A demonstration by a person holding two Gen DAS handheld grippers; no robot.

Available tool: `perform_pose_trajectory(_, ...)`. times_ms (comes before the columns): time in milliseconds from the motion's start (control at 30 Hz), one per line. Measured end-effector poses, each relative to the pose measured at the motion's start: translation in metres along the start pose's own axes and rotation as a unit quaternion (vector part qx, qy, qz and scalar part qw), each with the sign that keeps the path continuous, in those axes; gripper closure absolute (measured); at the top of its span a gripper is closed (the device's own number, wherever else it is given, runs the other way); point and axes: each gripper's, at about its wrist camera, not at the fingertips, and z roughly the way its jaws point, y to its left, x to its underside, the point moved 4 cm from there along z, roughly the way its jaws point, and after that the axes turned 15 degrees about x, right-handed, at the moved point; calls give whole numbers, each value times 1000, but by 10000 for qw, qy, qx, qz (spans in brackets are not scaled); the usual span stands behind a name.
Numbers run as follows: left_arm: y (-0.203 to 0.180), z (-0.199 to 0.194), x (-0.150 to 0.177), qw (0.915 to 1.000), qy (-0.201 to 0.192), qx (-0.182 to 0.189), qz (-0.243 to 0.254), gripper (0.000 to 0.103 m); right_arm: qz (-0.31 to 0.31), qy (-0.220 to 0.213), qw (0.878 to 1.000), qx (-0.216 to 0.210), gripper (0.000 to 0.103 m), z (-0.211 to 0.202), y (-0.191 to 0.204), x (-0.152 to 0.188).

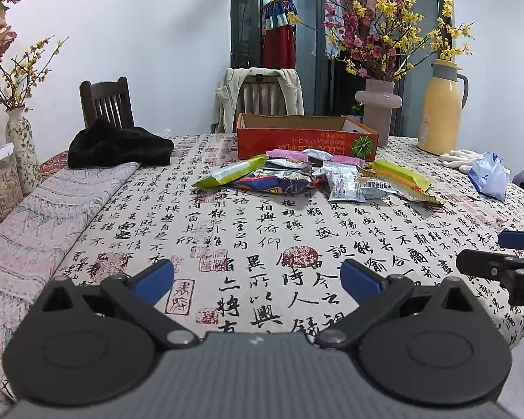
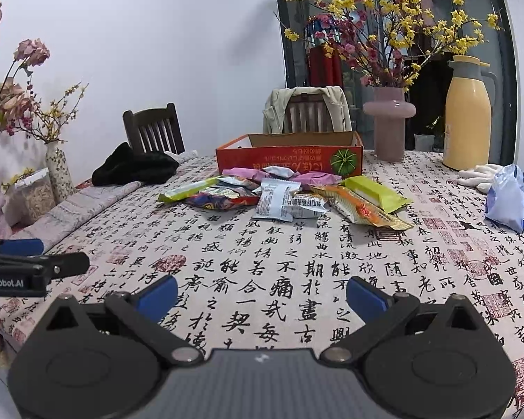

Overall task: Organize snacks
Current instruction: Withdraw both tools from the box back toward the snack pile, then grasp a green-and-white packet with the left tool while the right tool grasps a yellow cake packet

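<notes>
The left tool (image 1: pixel 256 279) and the right tool (image 2: pixel 262 293) both hover low over the near part of the bench (image 1: pixel 297 244) with their blue pads wide apart and nothing between them; each tool shows in the other's view only as a black piece cut off by the picture edge. The snack packets (image 1: pixel 314 174) lie in a loose overlapping heap well ahead of both tools, just in front of the open orange cardboard box (image 1: pixel 305 139), so several packets are half covered. The box inside is hidden by its front wall, and the print on the wrappers is too small to read.
</notes>
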Motion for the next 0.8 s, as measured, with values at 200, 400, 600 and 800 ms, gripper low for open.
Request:
perform_pose_trajectory(200,10,12,-4,9999,82,-32,-109,0,-3,40,10000,78,0,12,-2,-5)
perform_pose_trajectory(400,19,33,-12,9997,198,-19,-160,0,-12,77,9997,223,0,31,-10,-17)
perform_pose_trajectory(600,26,64,-27,9992,353,110,-167,0,143,292,9990,290,4,60,-22,-30)
perform_pose_trajectory(800,40,95,-49,9984,471,250,-198,0,108,286,9992,270,7,89,-24,-53)
